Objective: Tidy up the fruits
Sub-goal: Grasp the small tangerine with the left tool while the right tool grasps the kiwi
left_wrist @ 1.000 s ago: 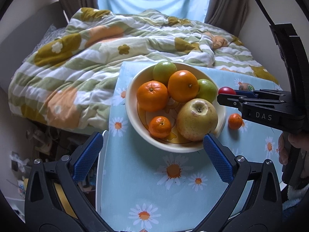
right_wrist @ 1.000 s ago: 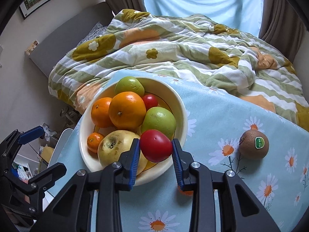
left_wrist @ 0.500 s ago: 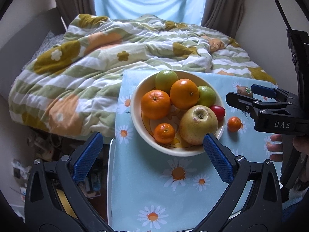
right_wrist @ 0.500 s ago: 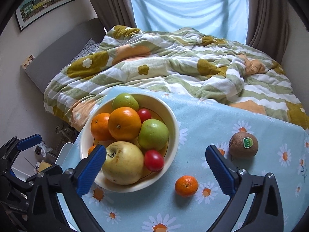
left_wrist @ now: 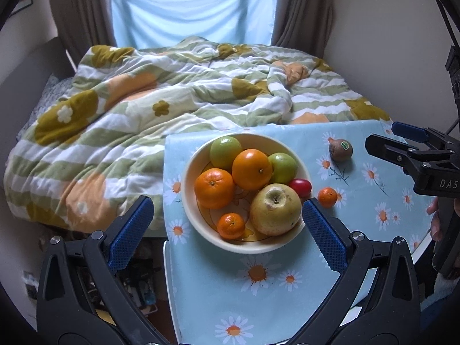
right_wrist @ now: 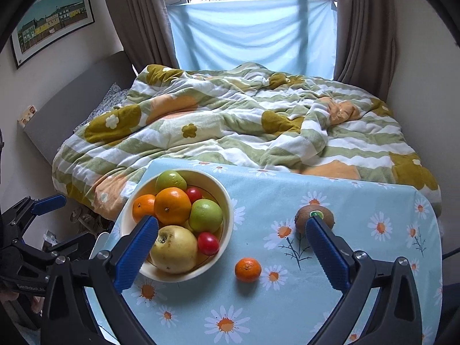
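The cream bowl (right_wrist: pixel 227 201) is seen on the daisy-print tabletop (right_wrist: pixel 359 201), filled with oranges, green apples, a pear (right_wrist: pixel 174 248) with its stem end turned up toward the left, and a red tomato (right_wrist: pixel 208 243). A mandarin (right_wrist: pixel 247 269) and a kiwi (right_wrist: pixel 304 215), long axis lying across, are left outside. The right tool (right_wrist: pixel 231 244) and left tool (left_wrist: pixel 227 224) are held spread wide, nothing grasped.

One cream ceramic bowl (right_wrist: pixel 227 215) holds eight fruits: two green apples (right_wrist: pixel 205 215), two large oranges (right_wrist: pixel 172 205), two red tomatoes (right_wrist: pixel 208 243), one small mandarin (left_wrist: pixel 231 225) and one big yellow pear (right_wrist: pixel 174 248). On the counter lie one small mandarin (right_wrist: pixel 247 269) and one brown kiwi (right_wrist: pixel 304 217).
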`<act>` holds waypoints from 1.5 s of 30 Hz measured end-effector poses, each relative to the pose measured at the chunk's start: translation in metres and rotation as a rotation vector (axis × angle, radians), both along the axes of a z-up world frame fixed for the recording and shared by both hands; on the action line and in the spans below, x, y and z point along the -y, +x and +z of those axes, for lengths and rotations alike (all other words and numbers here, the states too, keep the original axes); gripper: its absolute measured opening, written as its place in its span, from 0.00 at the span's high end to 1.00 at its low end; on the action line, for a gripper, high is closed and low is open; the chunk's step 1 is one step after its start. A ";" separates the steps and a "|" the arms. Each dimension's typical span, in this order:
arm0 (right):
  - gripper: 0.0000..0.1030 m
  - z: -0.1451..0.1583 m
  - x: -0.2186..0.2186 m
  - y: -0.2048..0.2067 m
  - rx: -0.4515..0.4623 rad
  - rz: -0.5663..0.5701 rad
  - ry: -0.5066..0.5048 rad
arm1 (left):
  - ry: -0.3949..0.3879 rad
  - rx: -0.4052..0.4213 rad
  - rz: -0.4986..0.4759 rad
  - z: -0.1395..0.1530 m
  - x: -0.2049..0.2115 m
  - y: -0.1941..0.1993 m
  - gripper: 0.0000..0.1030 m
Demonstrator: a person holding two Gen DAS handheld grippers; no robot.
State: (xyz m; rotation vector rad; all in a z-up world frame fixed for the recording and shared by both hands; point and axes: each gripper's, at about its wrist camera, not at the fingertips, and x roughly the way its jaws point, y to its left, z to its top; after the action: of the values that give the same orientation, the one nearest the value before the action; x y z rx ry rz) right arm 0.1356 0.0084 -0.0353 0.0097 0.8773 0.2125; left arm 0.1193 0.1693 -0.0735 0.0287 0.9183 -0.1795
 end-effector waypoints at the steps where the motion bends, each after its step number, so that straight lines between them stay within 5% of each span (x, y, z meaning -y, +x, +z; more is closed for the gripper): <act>1: 0.01 0.004 0.003 -0.002 0.008 -0.008 -0.009 | 0.002 0.004 -0.011 0.002 0.002 0.001 0.00; 15: 0.01 0.019 0.078 0.005 0.012 0.095 -0.014 | -0.014 0.031 0.073 0.016 0.071 0.001 0.00; 29: 0.01 -0.054 0.131 0.055 -0.104 0.375 -0.002 | -0.042 -0.052 0.298 -0.052 0.166 -0.010 0.01; 36: 0.01 -0.095 0.144 0.077 -0.160 0.419 0.025 | -0.022 -0.116 0.349 -0.102 0.190 0.007 0.31; 45: 0.01 -0.122 0.140 0.084 -0.174 0.501 0.003 | 0.000 -0.138 0.377 -0.134 0.204 0.022 0.44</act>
State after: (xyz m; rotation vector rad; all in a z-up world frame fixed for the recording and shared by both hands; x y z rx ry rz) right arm 0.2199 -0.1315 -0.1574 -0.1932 1.0434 0.6895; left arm 0.1411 -0.0346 -0.2073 -0.1577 1.0437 0.1706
